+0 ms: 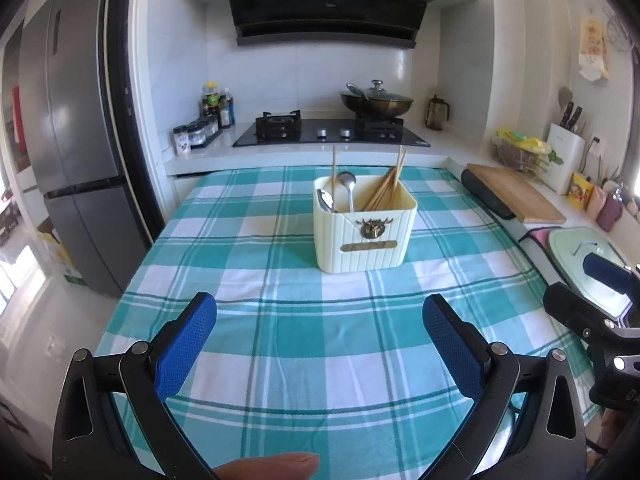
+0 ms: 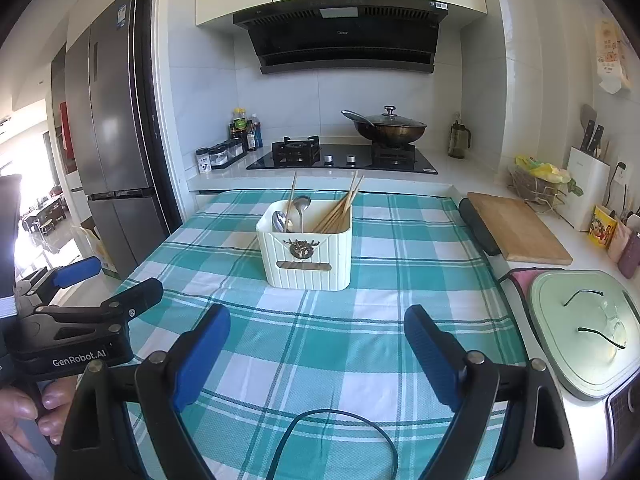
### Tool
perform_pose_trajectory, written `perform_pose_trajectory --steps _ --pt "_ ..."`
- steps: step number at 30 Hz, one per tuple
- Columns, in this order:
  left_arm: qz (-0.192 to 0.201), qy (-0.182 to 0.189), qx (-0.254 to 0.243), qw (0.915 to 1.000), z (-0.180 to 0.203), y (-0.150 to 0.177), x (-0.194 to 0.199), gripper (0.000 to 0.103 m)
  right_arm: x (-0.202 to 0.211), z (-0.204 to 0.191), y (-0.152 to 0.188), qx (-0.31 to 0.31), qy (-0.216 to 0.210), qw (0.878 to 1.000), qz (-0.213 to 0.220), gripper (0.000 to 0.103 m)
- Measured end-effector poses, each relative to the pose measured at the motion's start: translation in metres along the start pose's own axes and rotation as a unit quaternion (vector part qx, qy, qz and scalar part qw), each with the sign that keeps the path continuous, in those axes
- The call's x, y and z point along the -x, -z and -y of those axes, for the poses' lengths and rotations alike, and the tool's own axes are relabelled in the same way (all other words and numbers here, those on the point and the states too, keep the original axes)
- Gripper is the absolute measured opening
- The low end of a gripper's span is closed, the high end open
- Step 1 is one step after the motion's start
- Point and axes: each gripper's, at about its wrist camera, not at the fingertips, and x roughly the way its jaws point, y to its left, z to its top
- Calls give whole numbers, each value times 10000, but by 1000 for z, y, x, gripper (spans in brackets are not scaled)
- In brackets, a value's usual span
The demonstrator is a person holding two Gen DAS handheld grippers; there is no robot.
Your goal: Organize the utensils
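Observation:
A cream ribbed utensil holder (image 1: 364,236) (image 2: 306,254) stands on the teal-and-white checked tablecloth (image 1: 280,320) (image 2: 360,340). Inside it, two metal spoons (image 1: 347,190) (image 2: 299,210) stand on the left and a bundle of wooden chopsticks (image 1: 386,188) (image 2: 338,210) leans on the right, with one single stick upright at the left. My left gripper (image 1: 320,314) hovers open over the cloth, well short of the holder, nothing between its blue pads. My right gripper (image 2: 318,330) is likewise open and empty, also short of the holder. In the right wrist view the left gripper (image 2: 116,284) shows at the left edge.
A wooden cutting board (image 2: 520,228) and a pale green lid (image 2: 588,328) lie on the counter to the right. A stove with a lidded wok (image 2: 386,126) sits behind the table. A fridge (image 2: 116,128) stands at left. A black cable (image 2: 340,436) loops on the cloth near me.

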Motion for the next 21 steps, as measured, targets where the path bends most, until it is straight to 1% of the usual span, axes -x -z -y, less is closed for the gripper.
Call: perform_pose_trajectory --steps 21 --pt "-12 -23 -7 10000 -2 0 -3 103 1 -1 0 10 -18 10000 -1 90"
